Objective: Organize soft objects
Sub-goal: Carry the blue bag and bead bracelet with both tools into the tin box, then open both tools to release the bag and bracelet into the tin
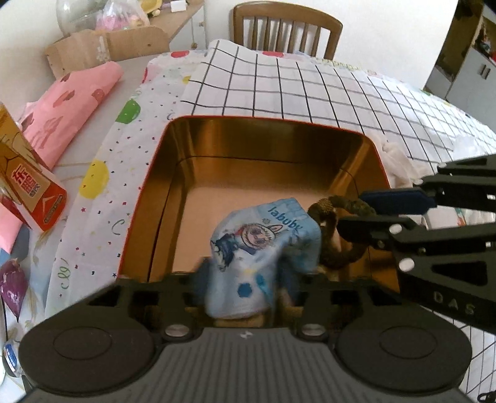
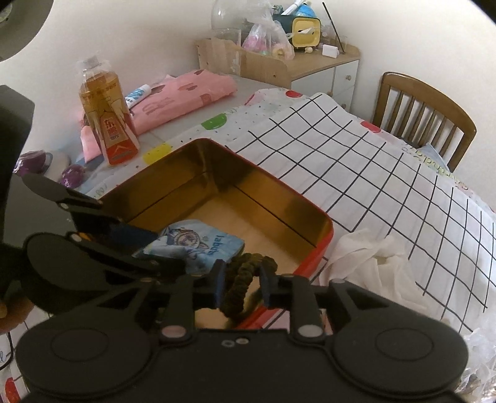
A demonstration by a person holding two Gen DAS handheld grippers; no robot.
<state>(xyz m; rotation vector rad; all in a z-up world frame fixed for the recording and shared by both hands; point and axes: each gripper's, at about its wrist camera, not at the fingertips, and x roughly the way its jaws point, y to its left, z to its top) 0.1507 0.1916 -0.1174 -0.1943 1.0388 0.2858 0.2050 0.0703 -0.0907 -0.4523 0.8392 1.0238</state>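
A red tin with a gold inside [image 1: 173, 161] [image 2: 322, 235] sits open on the table. My left gripper [image 1: 245, 279] is shut on a light blue cartoon-print cloth pouch [image 1: 257, 248] and holds it inside the tin near the front wall; the pouch also shows in the right wrist view [image 2: 198, 245]. My right gripper [image 2: 240, 279] is shut on a dark olive braided scrunchie [image 2: 245, 276] over the tin's near edge, right beside the pouch. The right gripper [image 1: 356, 214] and scrunchie [image 1: 334, 238] also show in the left wrist view.
A white grid-pattern cloth [image 1: 310, 86] [image 2: 387, 173] lies behind the tin. A crumpled white cloth [image 2: 372, 257] lies right of it. A folded pink cloth [image 2: 173, 99], an orange drink bottle [image 2: 105, 117] and purple items [image 2: 73, 175] stand left. A wooden chair [image 1: 285, 28] is behind.
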